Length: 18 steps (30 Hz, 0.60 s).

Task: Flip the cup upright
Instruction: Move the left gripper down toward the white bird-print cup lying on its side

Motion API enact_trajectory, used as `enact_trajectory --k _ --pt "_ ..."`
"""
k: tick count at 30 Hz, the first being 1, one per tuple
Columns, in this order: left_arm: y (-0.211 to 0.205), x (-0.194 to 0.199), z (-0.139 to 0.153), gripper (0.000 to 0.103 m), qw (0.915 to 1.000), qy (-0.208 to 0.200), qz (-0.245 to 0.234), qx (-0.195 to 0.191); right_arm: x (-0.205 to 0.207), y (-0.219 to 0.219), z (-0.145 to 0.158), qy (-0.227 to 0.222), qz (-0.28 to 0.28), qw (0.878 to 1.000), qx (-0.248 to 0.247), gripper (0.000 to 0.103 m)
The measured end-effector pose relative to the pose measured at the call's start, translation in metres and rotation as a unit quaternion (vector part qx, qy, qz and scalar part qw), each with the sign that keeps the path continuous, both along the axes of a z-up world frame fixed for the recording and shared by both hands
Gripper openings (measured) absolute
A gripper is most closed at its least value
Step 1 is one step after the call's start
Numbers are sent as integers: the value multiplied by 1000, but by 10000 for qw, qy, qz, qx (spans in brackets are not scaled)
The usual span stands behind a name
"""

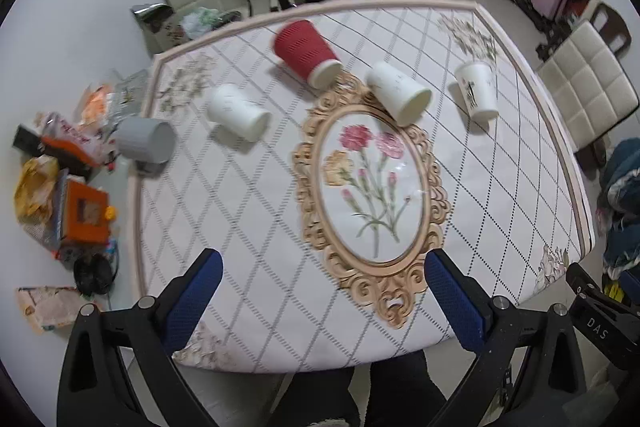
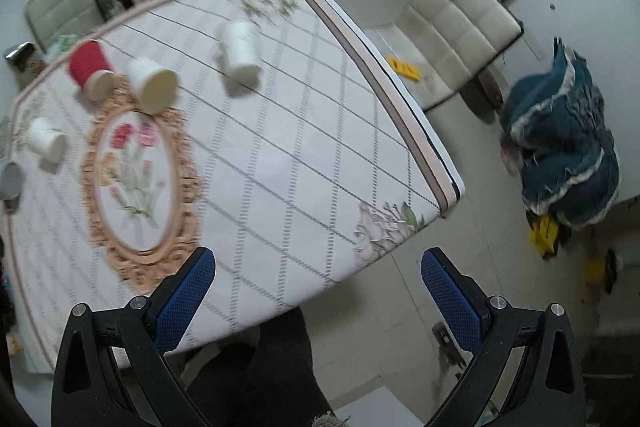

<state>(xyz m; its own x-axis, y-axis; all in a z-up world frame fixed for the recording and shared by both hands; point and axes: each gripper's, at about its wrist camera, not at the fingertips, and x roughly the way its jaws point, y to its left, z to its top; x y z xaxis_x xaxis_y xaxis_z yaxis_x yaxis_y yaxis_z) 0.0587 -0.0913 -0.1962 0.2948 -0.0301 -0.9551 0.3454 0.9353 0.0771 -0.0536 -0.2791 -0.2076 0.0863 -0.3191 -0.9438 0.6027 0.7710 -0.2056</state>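
Both grippers, left (image 1: 322, 281) and right (image 2: 318, 277), hang spread wide and hold nothing. Far ahead of them on the table (image 1: 248, 227), five cups lie on their sides (red cup (image 1: 306, 53) farthest from the left gripper).

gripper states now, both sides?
left gripper: open, holding nothing, above the near table edge.
right gripper: open, holding nothing, over the table's near corner.
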Motion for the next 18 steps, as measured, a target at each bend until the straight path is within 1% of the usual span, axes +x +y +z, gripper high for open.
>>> enact_trajectory --k 5,9,12,13,18 --pt "-55 16 -28 103 9996 248 -101 27 9 -45 -42 224 -57 9995 225 103" --pt "-98 32 -45 103 9991 374 -196 80 28 -79 -69 375 -55 9984 421 101" --pt "-131 48 -55 103 9985 449 -304 109 46 -107 -87 465 18 9977 500 100" --pt "-143 54 -60 103 9981 495 -351 111 51 -114 -91 380 62 9984 414 99" --pt "-192 82 -77 103 9966 642 -503 112 80 -155 -108 494 157 9976 466 92"
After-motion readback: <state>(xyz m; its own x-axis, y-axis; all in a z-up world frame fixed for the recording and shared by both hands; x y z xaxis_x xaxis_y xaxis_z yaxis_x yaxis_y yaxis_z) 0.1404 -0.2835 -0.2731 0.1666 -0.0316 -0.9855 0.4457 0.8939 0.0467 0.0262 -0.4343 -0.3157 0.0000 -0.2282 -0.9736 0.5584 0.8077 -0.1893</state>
